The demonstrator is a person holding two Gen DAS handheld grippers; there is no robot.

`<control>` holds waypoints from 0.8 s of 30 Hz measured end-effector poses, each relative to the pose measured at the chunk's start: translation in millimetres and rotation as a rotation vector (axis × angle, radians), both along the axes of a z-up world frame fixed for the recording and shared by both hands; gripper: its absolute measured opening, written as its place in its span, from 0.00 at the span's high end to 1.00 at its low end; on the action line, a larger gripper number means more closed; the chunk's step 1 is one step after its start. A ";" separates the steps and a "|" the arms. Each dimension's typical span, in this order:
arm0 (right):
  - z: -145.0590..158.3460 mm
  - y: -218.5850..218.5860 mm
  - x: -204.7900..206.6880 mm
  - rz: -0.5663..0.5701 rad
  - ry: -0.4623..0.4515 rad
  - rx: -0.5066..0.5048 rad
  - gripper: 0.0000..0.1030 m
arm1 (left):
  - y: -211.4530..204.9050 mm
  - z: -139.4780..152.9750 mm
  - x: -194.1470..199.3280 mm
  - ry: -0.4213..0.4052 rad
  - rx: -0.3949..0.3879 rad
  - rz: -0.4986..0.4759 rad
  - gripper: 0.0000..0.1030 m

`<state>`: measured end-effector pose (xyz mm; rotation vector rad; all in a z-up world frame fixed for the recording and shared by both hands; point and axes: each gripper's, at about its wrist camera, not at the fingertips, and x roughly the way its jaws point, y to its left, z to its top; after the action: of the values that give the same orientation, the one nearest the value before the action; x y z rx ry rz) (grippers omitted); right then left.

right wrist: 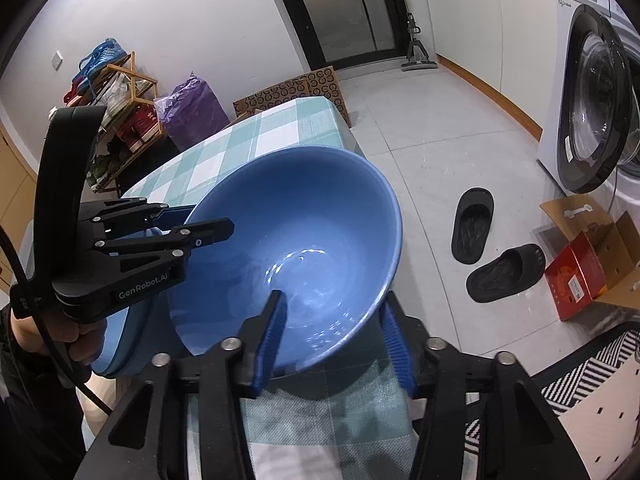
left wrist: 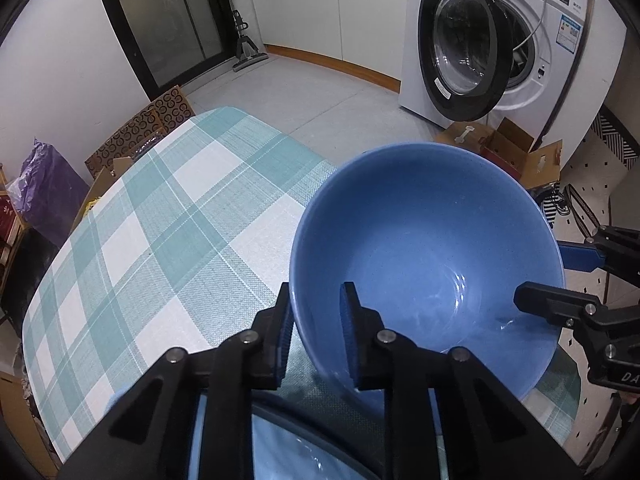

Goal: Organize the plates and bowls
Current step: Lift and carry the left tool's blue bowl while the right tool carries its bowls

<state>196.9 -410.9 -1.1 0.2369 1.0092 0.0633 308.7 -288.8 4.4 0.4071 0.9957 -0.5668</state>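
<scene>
A large blue bowl is held tilted above the checked table. My left gripper straddles the bowl's near-left rim, one finger inside and one outside, closed on the wall. My right gripper straddles the opposite rim of the bowl with a visible gap at its outer finger. The right gripper also shows in the left wrist view; the left gripper shows in the right wrist view. A blue plate lies under the left gripper and shows at the bottom of the left wrist view.
The bowl hangs near the table's right edge. Beyond it on the floor are a washing machine with its door open, cardboard boxes and two black slippers. A shoe rack and purple bag stand far left.
</scene>
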 end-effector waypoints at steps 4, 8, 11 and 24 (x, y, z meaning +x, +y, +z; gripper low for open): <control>0.6 1.0 -1.7 -0.004 0.000 -0.011 0.60 | 1.5 -0.2 -0.6 -0.001 0.000 0.006 0.83; 1.5 1.8 -3.7 -0.009 -0.001 -0.028 0.67 | 3.1 0.0 -0.5 0.004 -0.009 0.019 0.83; 2.6 1.1 -5.1 -0.012 -0.006 -0.036 0.70 | 3.3 1.2 -1.7 0.001 -0.014 0.022 0.84; 12.7 1.4 -11.7 -0.014 -0.036 -0.070 0.74 | 6.3 12.9 -7.0 -0.030 -0.040 0.025 0.84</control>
<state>185.2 -409.4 11.6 0.1785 0.9718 0.0198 301.8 -282.5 17.3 0.3658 0.9584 -0.5555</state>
